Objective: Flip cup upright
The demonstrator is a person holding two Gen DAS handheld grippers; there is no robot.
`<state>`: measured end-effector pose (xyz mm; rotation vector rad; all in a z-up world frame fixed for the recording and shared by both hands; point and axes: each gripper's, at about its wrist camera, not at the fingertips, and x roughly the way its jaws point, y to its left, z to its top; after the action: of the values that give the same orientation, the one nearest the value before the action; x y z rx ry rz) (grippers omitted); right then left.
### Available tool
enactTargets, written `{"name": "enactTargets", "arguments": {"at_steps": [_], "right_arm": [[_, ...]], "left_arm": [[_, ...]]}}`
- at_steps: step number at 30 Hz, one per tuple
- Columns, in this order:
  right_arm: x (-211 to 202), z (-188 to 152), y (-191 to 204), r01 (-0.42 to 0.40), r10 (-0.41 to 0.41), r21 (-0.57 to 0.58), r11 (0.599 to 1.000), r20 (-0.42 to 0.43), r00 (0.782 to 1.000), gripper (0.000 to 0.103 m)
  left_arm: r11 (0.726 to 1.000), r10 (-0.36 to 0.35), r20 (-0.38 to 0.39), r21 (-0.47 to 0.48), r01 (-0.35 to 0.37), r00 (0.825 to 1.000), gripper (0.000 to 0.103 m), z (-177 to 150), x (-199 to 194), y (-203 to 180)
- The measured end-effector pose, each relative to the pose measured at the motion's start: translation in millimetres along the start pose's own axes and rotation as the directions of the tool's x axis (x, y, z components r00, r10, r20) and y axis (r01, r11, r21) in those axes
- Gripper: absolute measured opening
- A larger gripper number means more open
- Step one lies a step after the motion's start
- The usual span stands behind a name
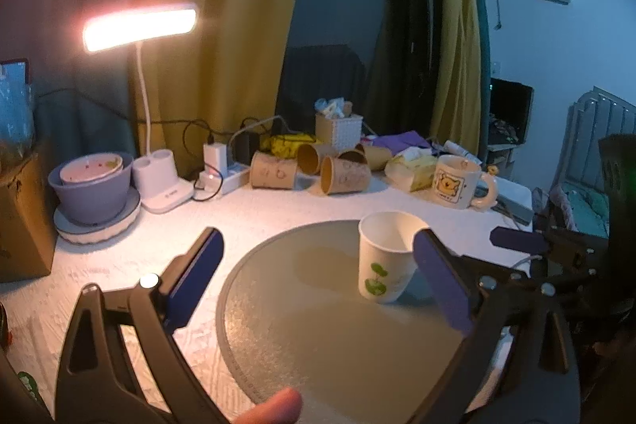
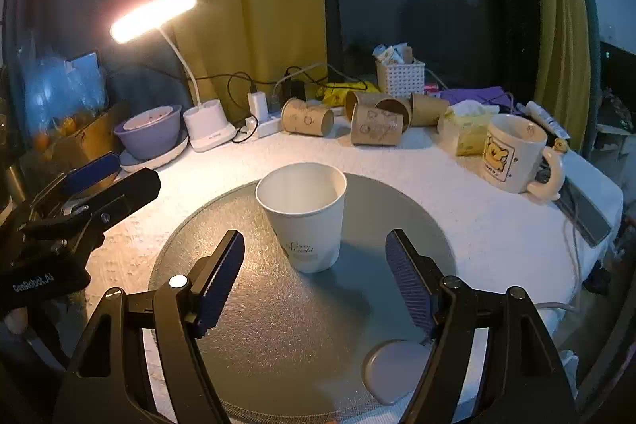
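The white paper cup [image 2: 304, 215] is being shown upright, mouth up, on the round grey mat [image 2: 278, 336] (a disc with a fine pebbled texture), which is lying on the white textured surface [image 2: 469, 221]. The cup is tapered, with a rolled rim, a green leaf print on one side and small printed lettering on the other.

The right tongs [image 2: 314, 285] are being held spread wide, gripping nothing; the cup is standing just beyond and between the ribbed blue pads [image 2: 220, 285], apart from both. The left tongs [image 1: 318, 281] are likewise being held spread and empty, with one blue pad [image 1: 439, 285] being seen just beside the cup's wall; contact cannot be told.

At the back of the surface, several brown paper cups [image 2: 377, 130] are lying on their sides. A glazed ceramic mug [image 2: 512, 153] with a bear print is standing to the right, and a lit white desk lamp [image 2: 153, 14] to the left.
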<state>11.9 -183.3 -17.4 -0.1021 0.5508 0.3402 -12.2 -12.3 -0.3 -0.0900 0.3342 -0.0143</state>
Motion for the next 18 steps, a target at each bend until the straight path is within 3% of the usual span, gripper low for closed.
{"name": "enactTargets", "arguments": {"at_steps": [18], "right_arm": [[-45.2,6.8,0.8,0.065,-0.065,0.001,0.998,0.103,0.993,0.076]], "left_arm": [[0.997,-0.057,0.13,0.059,0.05,0.99,0.097,11.3,-34.7,-14.3]]}}
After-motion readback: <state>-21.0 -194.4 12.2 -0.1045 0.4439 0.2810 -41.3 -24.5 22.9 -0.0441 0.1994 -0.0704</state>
